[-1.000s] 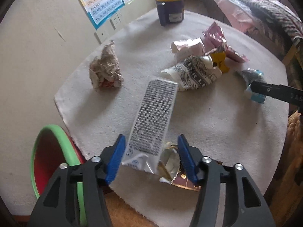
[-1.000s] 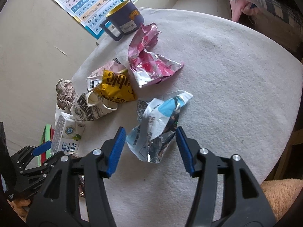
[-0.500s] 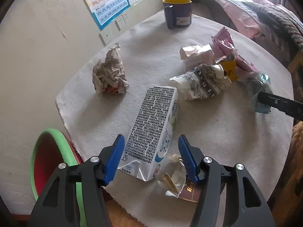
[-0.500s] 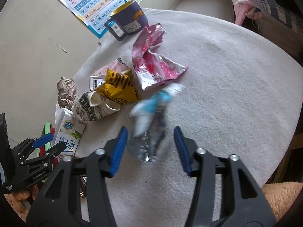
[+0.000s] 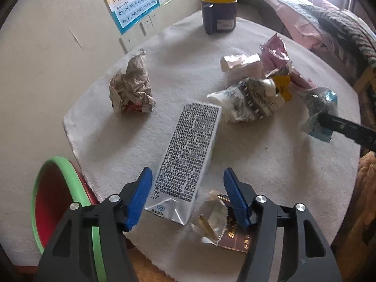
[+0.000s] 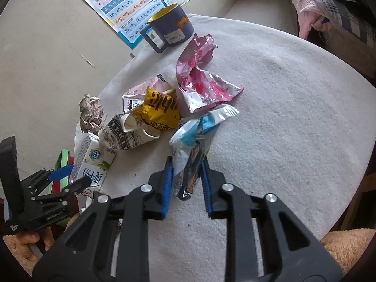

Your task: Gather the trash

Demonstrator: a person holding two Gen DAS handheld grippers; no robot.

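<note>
While trash is strewn over the round bench (image 6: 293,108), a dark mug (image 6: 170,29) stands at its far edge below a wall chart (image 6: 131,7), and a green-rimmed bin (image 5: 41,202) sits off the near left edge. In the middle lie a pink wrapper (image 6: 202,80), a yellow wrapper (image 6: 157,110), a crushed printed cup (image 6: 124,134) and a pale pink wad (image 5: 242,64), crowded together just left of the right gripper (image 6: 186,176); a crumpled paper ball (image 5: 131,89) lies apart on the far left. The right fingers have just been closing and now pinch the near end of a blue-and-silver wrapper (image 6: 199,131), whose far end sticks up toward the pink wrapper. The left gripper (image 5: 188,195) has fingers spread, just opened further, straddling the near end of a milk carton (image 5: 190,150) that lies lengthwise between them; the left pad is close beside it, whether touching I cannot tell, and the right pad stands clear. A torn gold-and-brown packet (image 5: 223,225) lies under the right finger, beside the carton. A hand (image 6: 35,242) holds the left gripper at the near left.
</note>
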